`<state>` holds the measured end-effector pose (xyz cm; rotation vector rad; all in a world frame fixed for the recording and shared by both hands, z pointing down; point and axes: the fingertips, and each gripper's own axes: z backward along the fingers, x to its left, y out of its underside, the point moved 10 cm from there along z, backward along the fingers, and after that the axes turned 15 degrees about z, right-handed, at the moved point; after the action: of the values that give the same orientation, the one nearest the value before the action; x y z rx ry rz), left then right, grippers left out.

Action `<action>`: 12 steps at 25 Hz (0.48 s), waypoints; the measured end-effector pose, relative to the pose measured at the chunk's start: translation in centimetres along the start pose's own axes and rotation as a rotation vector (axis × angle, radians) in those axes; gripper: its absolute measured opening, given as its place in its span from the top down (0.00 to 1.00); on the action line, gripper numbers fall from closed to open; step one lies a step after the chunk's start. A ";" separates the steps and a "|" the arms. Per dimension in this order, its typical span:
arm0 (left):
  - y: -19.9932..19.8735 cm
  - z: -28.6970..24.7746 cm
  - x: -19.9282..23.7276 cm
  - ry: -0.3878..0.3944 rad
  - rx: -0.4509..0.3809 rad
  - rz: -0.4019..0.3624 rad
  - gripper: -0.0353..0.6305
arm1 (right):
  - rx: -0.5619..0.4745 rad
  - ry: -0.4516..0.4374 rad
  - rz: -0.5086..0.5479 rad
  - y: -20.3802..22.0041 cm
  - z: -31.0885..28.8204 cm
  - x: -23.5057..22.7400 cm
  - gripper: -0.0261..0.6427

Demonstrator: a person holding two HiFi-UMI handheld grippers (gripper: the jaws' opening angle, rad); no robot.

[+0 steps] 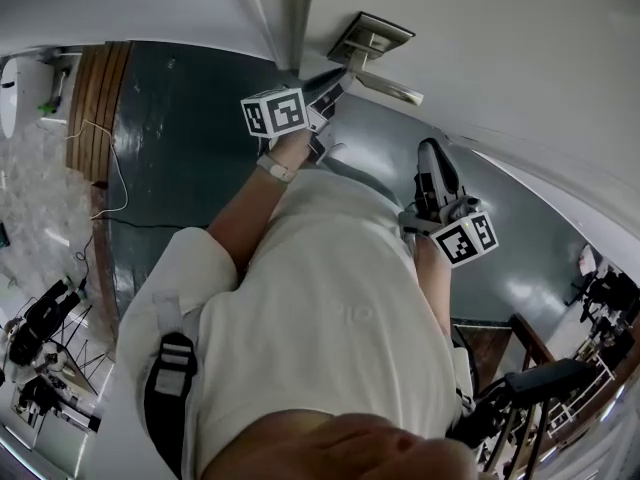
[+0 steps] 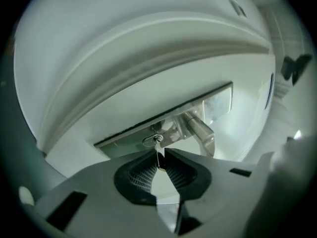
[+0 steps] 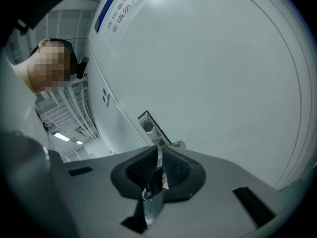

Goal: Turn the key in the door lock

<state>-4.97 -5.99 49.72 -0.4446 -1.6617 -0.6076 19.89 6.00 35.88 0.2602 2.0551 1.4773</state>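
A silver lock plate (image 1: pixel 370 36) with a lever handle (image 1: pixel 392 88) sits on the white door (image 1: pixel 500 48). In the left gripper view a thin key (image 2: pixel 158 150) sticks out of the keyhole in the plate (image 2: pixel 218 103), edge-on, left of the handle (image 2: pixel 200 130). My left gripper (image 2: pixel 158 155) (image 1: pixel 335 83) is right at the lock. Its jaw tips stand narrowly apart around the key's head, with a sliver of gap beside it. My right gripper (image 1: pixel 432 153) (image 3: pixel 159 150) hangs shut further right, apart from the door, with the plate (image 3: pixel 147 123) seen beyond it.
The door fills the space ahead, and a printed notice (image 3: pixel 116 9) hangs on it. A dark floor (image 1: pixel 180 138) lies below with a white cable (image 1: pixel 118 183). Tripods and gear (image 1: pixel 40 318) stand at the lower left, and railings (image 1: pixel 560 388) at the right.
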 end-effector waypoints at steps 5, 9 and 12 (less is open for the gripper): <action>0.4 0.2 -2.3 -0.214 -0.058 -0.268 0.87 | -0.010 -0.020 -0.013 0.0 1.1 -0.9 0.89; 1.2 -0.2 -3.4 -0.338 -0.088 -0.416 0.87 | -0.009 -0.035 -0.015 0.1 2.0 -1.8 0.89; 2.3 -0.8 -4.2 -0.458 -0.108 -0.599 0.87 | -0.004 -0.053 -0.018 0.1 2.4 -2.5 0.89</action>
<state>-2.24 -4.48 45.98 -0.1568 -2.2284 -1.0993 23.22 6.76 36.32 0.2766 2.0072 1.4483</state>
